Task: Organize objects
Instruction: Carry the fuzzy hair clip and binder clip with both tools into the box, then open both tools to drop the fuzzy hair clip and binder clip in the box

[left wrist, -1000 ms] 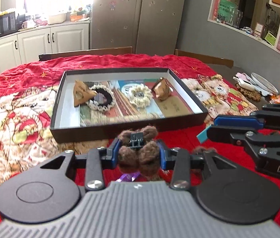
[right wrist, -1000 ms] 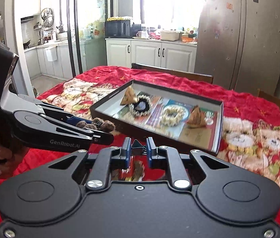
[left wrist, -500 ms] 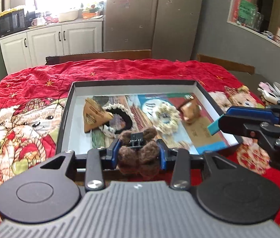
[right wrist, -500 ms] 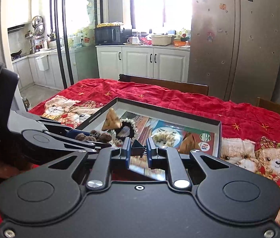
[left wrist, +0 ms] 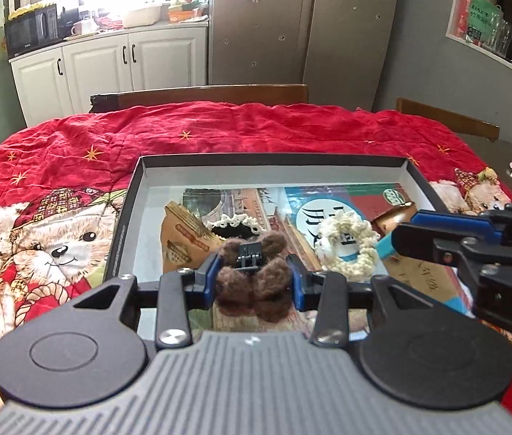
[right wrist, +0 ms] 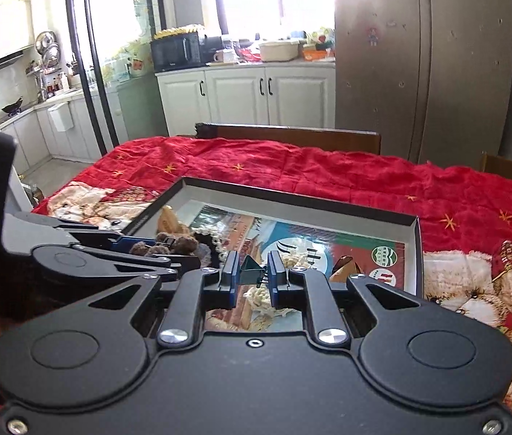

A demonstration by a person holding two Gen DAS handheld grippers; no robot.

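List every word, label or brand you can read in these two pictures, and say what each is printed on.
"DA": white letters, cut off by the frame edge, on the right gripper body.
"AS": white letters, start hidden, on the left gripper body.
Large calligraphy on the printed sheet lining the tray: too obscured to read.
Green round logo on that sheet: too small.
Brown packet: print blurred.
Microwave brand: too small.

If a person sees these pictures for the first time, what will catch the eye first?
First the furry brown hair clip, clamped in the left tongs over the near edge of the black tray. Next the bright red bear blanket under the tray. In the right view, the right tongs pinch a small dark clip above a cream scrunchie.
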